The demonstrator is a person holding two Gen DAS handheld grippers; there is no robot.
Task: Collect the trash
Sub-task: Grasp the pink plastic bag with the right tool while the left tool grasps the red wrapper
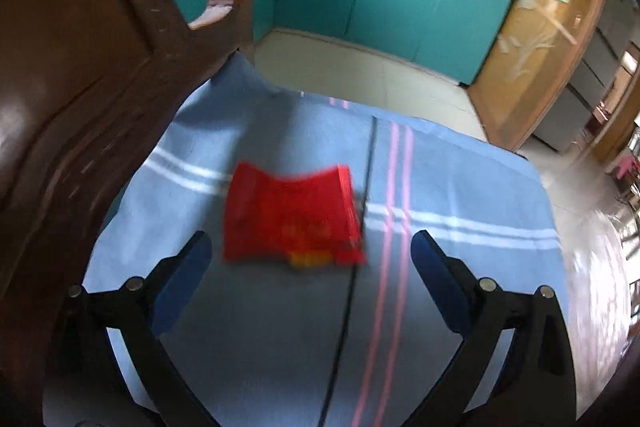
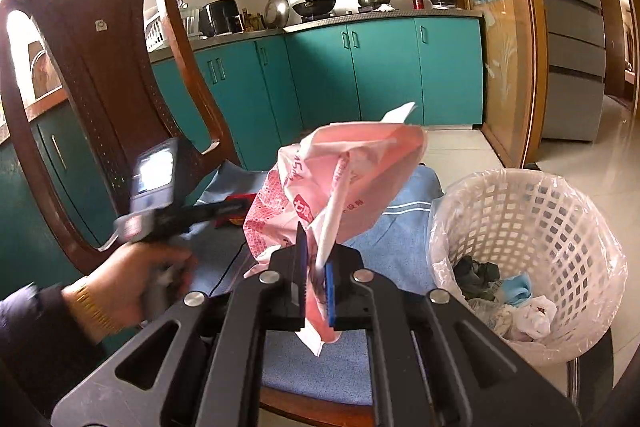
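Observation:
A red wrapper [image 1: 290,217] lies flat on the blue cloth [image 1: 460,187] over the chair seat. My left gripper [image 1: 308,247] hangs open just above it, blue pads wide to either side of the wrapper's near edge. In the right wrist view my right gripper [image 2: 316,263] is shut on a crumpled pink plastic bag [image 2: 340,179], held up above the blue cloth [image 2: 400,239]. A hand [image 2: 132,291] holds the left gripper [image 2: 224,209], blurred, over the red wrapper [image 2: 236,203] at the left.
A white lattice trash basket [image 2: 532,227] lined with clear plastic stands at the right with several scraps inside. The dark wooden chair back [image 2: 100,75] rises at the left [image 1: 80,107]. Teal kitchen cabinets [image 2: 380,67] and a tiled floor [image 1: 360,75] lie beyond.

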